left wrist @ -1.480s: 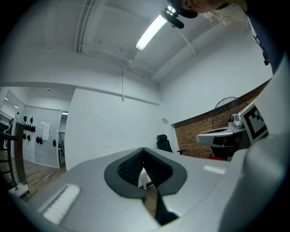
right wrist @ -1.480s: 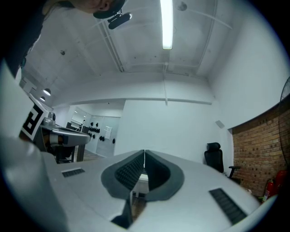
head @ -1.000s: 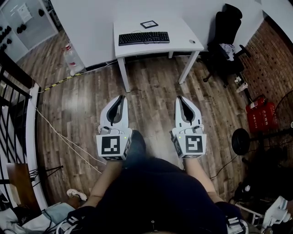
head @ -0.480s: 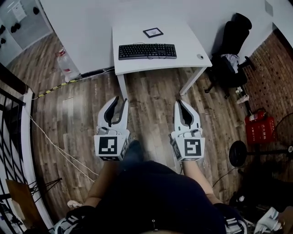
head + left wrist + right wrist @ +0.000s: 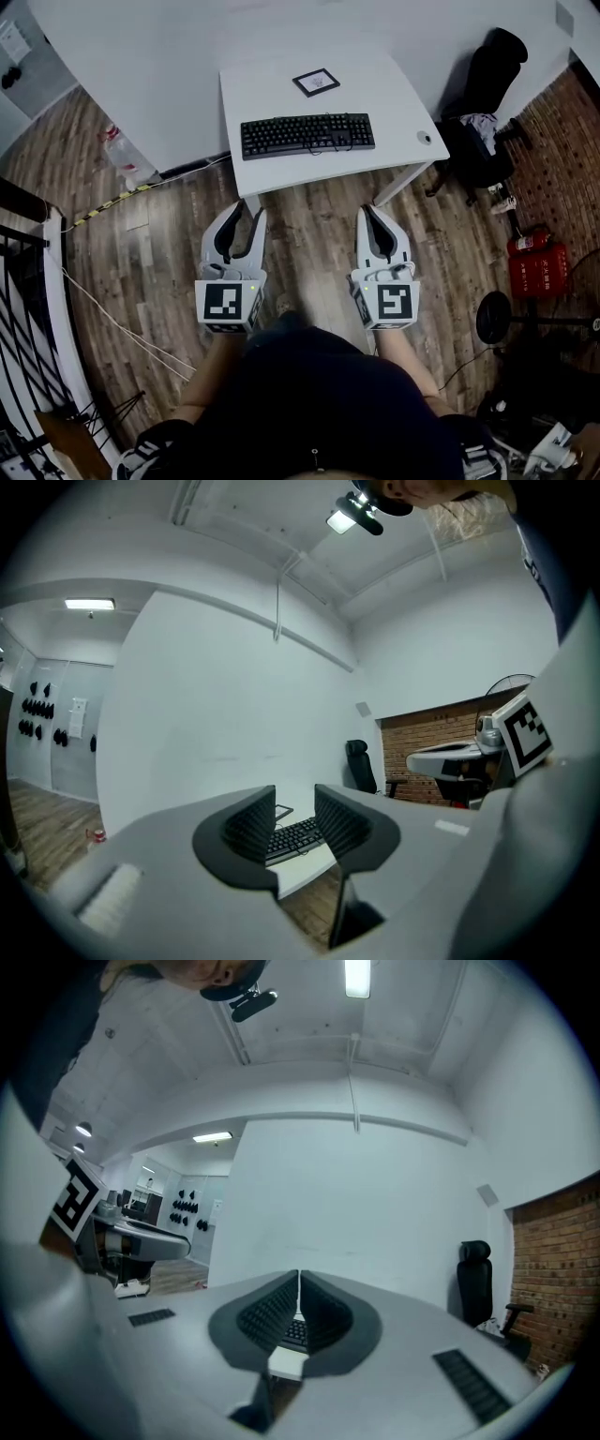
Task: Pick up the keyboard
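A black keyboard (image 5: 307,136) lies along the front edge of a white table (image 5: 394,94). Both grippers are held level over the wooden floor, short of the table and pointing at it. My left gripper (image 5: 248,210) is open; its jaws have just been opening and hold nothing. In the left gripper view the keyboard (image 5: 295,836) shows far off through the gap of the left gripper (image 5: 295,803). My right gripper (image 5: 367,208) is shut and empty. In the right gripper view a sliver of the keyboard (image 5: 294,1333) shows below the closed tips of the right gripper (image 5: 299,1283).
A small dark framed item (image 5: 316,82) lies behind the keyboard, and a small round white object (image 5: 425,138) sits at the table's right edge. A black office chair (image 5: 487,84) stands to the right, a water bottle (image 5: 120,155) to the left. A cable (image 5: 112,309) crosses the floor.
The table and keyboard have come nearer as the person and both grippers moved toward them. The left jaws went from shut to open. The right jaws stayed shut.
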A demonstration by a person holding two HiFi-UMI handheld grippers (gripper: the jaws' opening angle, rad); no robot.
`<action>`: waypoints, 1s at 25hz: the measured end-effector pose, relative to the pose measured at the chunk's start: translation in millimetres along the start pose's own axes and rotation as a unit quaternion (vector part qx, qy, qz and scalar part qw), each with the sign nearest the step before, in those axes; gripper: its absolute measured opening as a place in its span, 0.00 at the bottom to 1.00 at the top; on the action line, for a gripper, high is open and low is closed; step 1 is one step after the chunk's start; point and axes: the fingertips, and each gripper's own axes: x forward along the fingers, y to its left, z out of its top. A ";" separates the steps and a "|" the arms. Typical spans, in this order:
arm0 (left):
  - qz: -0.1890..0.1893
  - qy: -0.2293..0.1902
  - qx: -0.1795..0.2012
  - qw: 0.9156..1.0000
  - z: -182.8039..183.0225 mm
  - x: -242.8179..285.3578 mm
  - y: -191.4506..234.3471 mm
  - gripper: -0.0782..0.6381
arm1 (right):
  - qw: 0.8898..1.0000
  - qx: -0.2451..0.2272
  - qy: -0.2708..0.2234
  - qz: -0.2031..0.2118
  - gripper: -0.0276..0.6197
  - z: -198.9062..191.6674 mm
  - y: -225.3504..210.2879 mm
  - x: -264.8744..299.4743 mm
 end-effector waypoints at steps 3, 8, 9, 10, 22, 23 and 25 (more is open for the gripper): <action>-0.009 0.005 0.000 1.000 -4.4 28.0 18.2 0.30 | 1.000 -0.003 0.005 -0.001 0.06 -4.6 -2.7 32.3; -0.012 0.005 -0.003 1.000 -10.5 59.8 40.8 0.31 | 1.000 -0.010 0.004 0.001 0.06 -10.0 -4.8 71.9; -0.012 0.006 -0.004 1.000 -12.0 63.5 43.4 0.31 | 1.000 -0.006 0.005 0.001 0.06 -11.8 -4.6 76.3; -0.012 0.007 -0.006 1.000 -13.4 66.4 45.7 0.31 | 1.000 -0.003 0.008 0.001 0.06 -13.9 -4.2 79.7; -0.017 0.015 -0.033 0.999 -24.6 82.7 64.1 0.31 | 1.000 -0.009 0.023 -0.005 0.06 -17.1 -7.0 95.6; -0.017 0.011 -0.034 0.999 -24.0 83.7 64.9 0.31 | 1.000 -0.009 0.021 -0.005 0.06 -17.3 -7.4 96.1; -0.018 0.002 -0.037 0.999 -22.2 86.3 65.8 0.31 | 1.000 -0.010 0.017 -0.004 0.06 -16.4 -9.0 98.0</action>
